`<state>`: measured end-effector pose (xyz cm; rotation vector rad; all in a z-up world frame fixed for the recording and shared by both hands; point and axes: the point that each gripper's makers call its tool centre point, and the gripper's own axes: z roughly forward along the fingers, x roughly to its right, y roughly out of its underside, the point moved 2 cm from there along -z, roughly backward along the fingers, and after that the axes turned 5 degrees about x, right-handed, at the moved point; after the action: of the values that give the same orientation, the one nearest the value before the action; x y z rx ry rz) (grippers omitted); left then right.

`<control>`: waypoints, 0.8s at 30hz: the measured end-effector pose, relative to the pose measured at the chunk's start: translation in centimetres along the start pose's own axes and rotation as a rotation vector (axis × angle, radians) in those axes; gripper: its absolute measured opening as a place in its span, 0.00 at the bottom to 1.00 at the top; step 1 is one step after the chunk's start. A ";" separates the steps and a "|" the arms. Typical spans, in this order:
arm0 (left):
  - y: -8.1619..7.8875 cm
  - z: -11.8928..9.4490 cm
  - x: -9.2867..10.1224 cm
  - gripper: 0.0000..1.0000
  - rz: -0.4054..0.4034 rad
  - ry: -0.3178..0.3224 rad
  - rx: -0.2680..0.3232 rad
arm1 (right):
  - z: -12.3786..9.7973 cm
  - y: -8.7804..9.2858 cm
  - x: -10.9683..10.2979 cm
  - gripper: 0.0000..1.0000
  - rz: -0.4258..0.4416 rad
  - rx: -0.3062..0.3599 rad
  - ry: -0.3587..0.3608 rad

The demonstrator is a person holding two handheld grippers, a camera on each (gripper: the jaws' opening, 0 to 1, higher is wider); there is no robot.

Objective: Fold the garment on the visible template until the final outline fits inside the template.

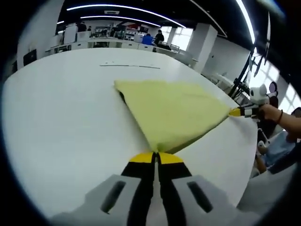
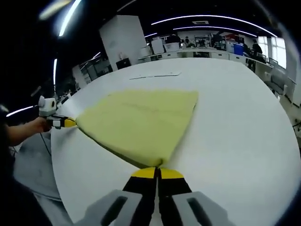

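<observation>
- White table [image 1: 56, 122], broad, bare around the garment.
- Yellow garment [image 1: 174, 113] spread flat mid-table, two near corners lifted.
- Left gripper [image 1: 156, 157] clamped on one corner.
- Right gripper [image 2: 157, 170] pinched tight on the other corner.
- Thin template line [image 1: 129, 65] on the table beyond the garment.

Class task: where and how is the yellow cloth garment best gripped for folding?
Grip the yellow cloth garment at its near corners, coming in low from the near table edge: it lies flat, so only edges offer purchase. The left gripper and right gripper already pinch those corners.
</observation>
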<state>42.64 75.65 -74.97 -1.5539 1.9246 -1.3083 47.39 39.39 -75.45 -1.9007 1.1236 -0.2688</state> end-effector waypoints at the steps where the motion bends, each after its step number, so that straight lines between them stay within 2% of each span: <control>1: 0.0 0.0 0.0 0.00 0.000 0.000 -0.001 | 0.0 0.0 0.0 0.00 0.000 0.002 0.000; 7: 0.0 0.0 0.0 0.00 0.002 0.001 -0.003 | -0.4 -0.1 0.1 0.00 -0.006 0.006 0.003; 13: -0.2 -0.1 -0.2 0.00 0.009 0.003 0.001 | -1.0 -0.3 0.6 0.00 -0.024 0.001 0.040; 17: -1.0 -0.3 -0.3 0.00 0.060 0.023 0.008 | -1.4 -0.8 0.4 0.00 -0.031 0.011 0.039; 18: -1.2 -0.4 -0.4 0.00 0.102 0.028 0.003 | -1.5 -0.9 0.3 0.00 -0.042 0.006 0.041; 20: -1.3 -0.5 -0.5 0.00 0.166 0.039 -0.012 | -1.5 -0.8 0.2 0.00 -0.059 -0.006 0.043; 24: -1.1 -0.4 -0.7 0.00 0.212 0.054 -0.032 | -1.5 -0.6 0.0 0.00 -0.061 -0.019 0.038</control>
<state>43.18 76.53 -74.08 -1.2991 2.0876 -1.2455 46.92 38.62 -74.10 -1.9558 1.0983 -0.3305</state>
